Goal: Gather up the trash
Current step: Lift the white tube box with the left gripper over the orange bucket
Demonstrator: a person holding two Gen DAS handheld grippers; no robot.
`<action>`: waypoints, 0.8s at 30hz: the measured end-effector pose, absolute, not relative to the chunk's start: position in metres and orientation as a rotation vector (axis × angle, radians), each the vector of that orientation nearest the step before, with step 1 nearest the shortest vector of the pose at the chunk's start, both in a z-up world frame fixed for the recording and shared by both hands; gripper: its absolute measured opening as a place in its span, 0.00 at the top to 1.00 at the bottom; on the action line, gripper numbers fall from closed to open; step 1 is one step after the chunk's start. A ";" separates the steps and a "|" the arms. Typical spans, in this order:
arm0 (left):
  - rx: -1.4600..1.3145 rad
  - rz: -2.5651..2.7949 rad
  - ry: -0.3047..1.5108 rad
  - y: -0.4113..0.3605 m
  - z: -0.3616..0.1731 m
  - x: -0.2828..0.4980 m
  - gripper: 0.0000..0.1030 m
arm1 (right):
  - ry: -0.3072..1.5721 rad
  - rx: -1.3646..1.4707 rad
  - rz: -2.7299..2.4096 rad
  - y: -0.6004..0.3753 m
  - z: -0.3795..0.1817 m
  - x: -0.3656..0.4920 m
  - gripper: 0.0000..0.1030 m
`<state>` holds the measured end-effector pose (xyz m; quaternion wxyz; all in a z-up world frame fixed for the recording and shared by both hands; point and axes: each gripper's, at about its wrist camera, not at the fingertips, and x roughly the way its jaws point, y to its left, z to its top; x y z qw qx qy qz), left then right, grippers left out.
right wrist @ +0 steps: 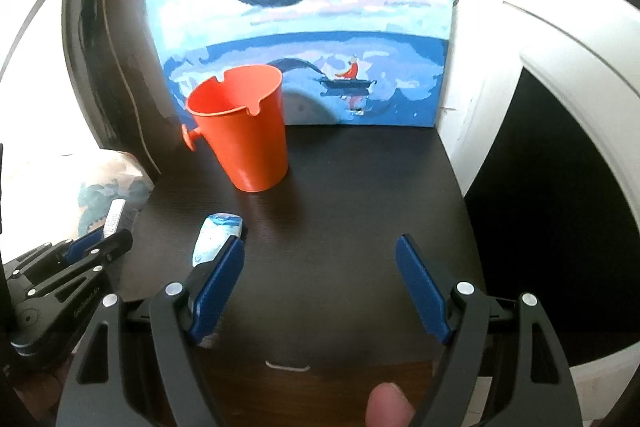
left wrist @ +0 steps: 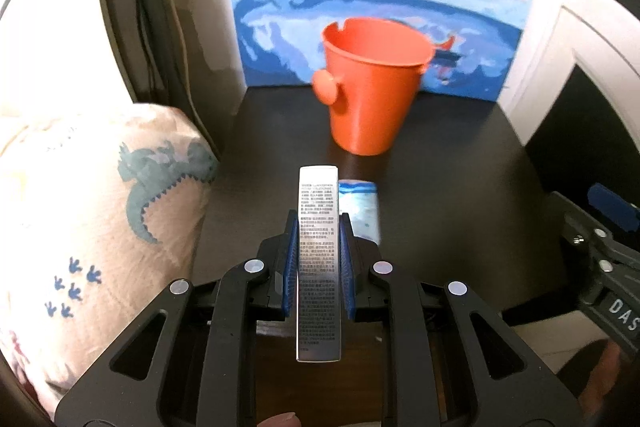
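left gripper [left wrist: 318,247] clamps silver box [left wrist: 319,259]; right gripper [right wrist: 320,267] spread, holding nothing. orange bin [right wrist: 244,131] looks unfilled (inside partly hidden); blue packet [right wrist: 218,235] left on table [right wrist: 360,195].

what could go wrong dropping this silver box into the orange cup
The long silver box sticks far out ahead of the left gripper, so its end could knock the light orange cup over. The blue-white wrapper lies against the open right gripper's left finger and may get pushed off the dark table.
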<state>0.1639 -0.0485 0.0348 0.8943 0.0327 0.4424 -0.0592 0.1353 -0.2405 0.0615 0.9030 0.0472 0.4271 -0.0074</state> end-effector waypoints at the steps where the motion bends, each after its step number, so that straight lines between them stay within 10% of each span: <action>1: 0.071 -0.126 0.908 -0.050 0.038 0.160 0.81 | 0.882 0.098 -0.013 -0.241 0.063 0.132 0.24; 24: 0.026 -0.138 0.811 -0.061 0.084 0.175 0.81 | 0.788 0.103 -0.002 -0.243 0.103 0.137 0.24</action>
